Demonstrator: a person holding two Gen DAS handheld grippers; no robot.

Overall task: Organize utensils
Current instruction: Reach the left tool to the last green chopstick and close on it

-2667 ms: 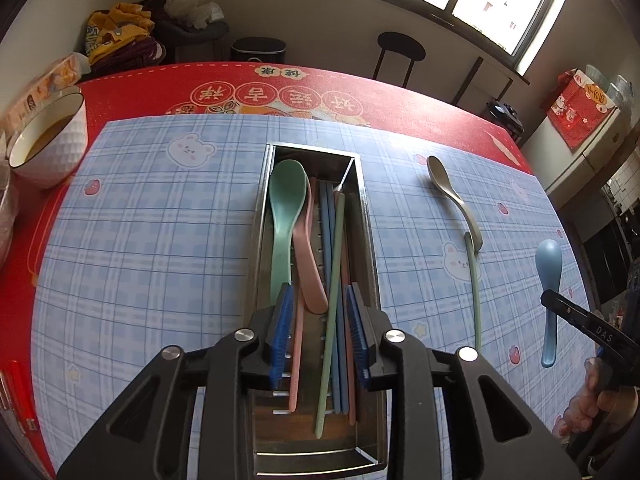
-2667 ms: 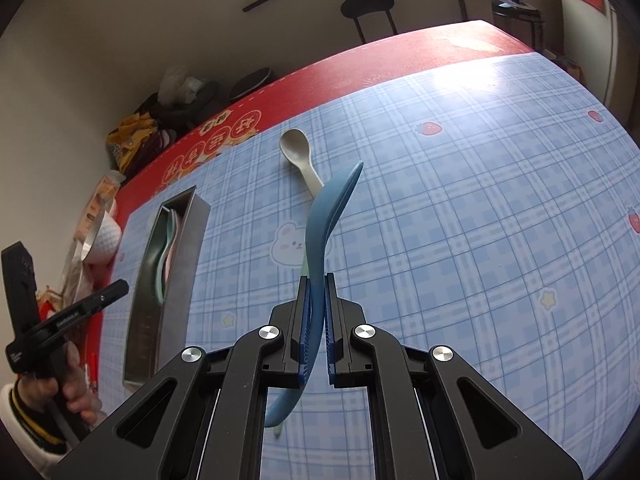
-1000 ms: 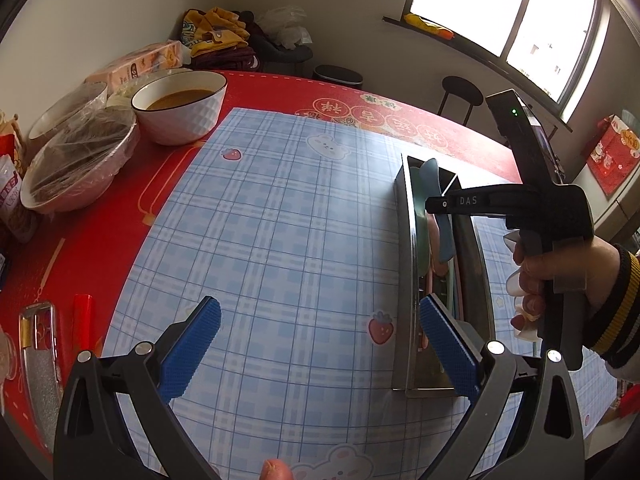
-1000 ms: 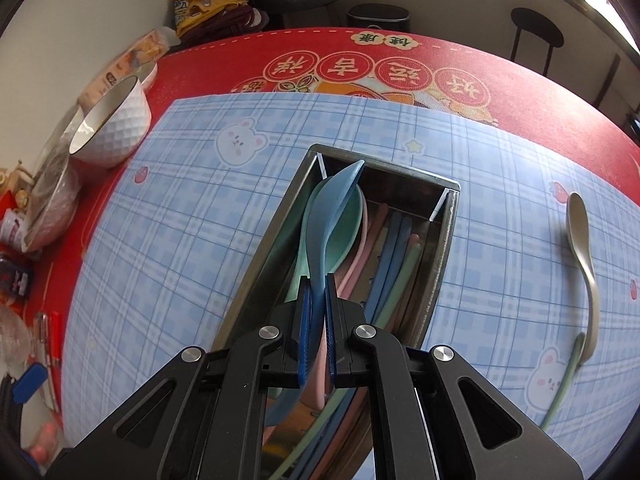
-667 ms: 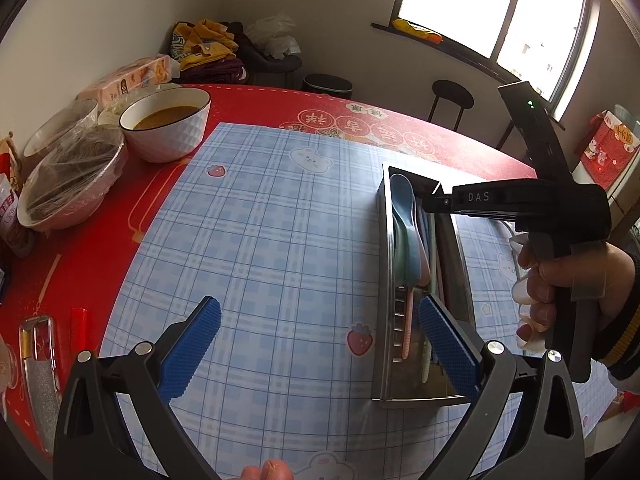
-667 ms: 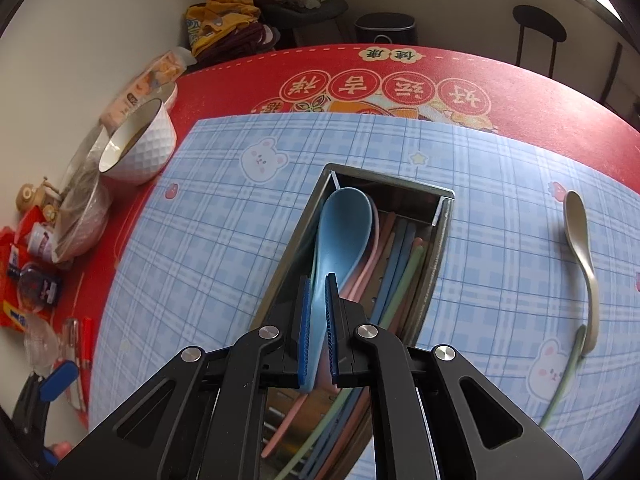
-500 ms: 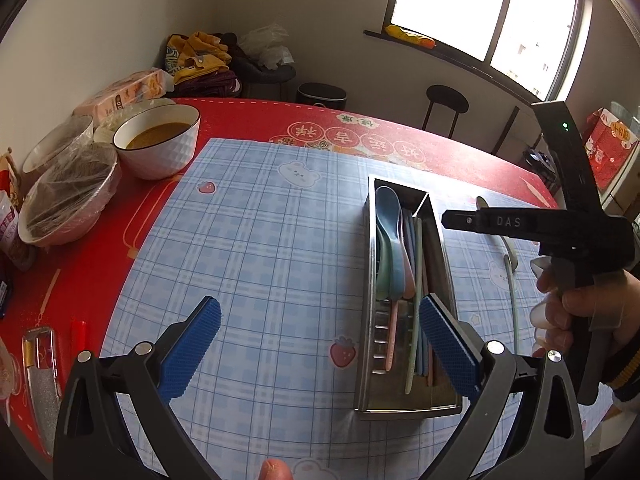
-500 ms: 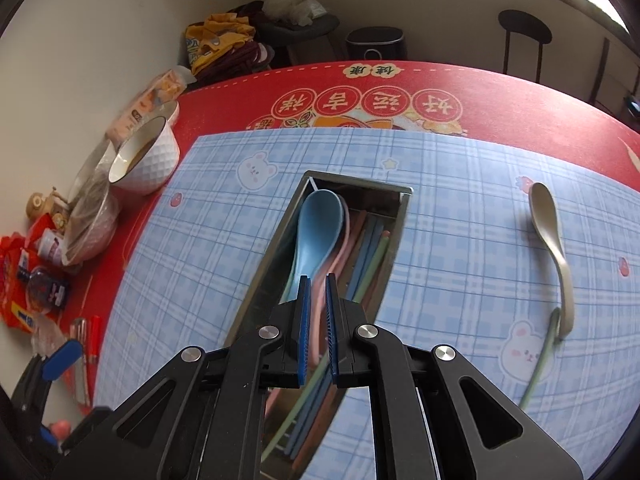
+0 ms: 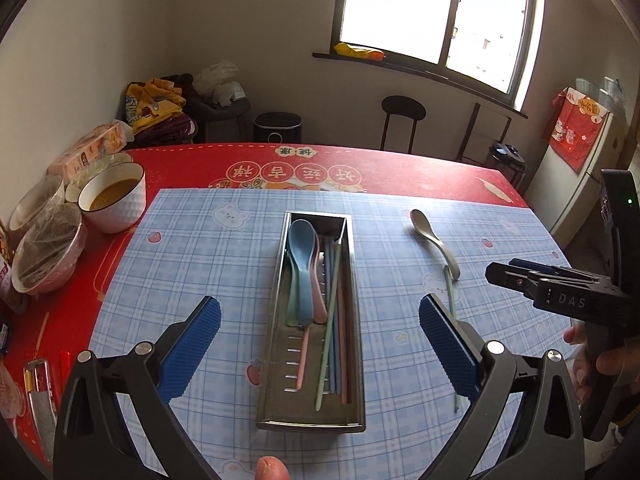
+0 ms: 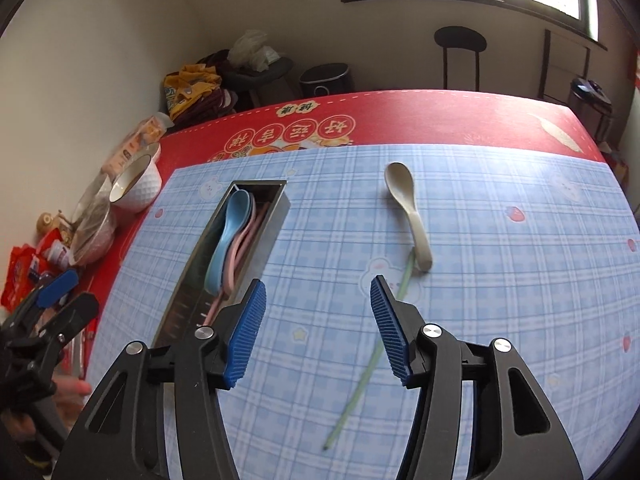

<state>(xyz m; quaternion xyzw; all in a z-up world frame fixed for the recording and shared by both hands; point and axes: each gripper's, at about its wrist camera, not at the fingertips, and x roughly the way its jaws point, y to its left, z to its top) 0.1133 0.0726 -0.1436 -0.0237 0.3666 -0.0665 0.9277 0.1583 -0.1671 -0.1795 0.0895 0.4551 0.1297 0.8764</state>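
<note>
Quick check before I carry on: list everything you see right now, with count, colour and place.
metal tray: 1, steel, centre of the blue checked mat
blue spoon: 1, in the tray, on top
pink spoon: 1, in the tray, under the blue one
chopsticks: several, blue, green, pink, in the tray
beige spoon: 1, on the mat, right of the tray
green chopstick: 1, on the mat, by the beige spoon
white bowl: 1, brown liquid, far left
covered bowls: 2, left edge
left gripper: open, empty
right gripper: jaws just opened, empty
</note>
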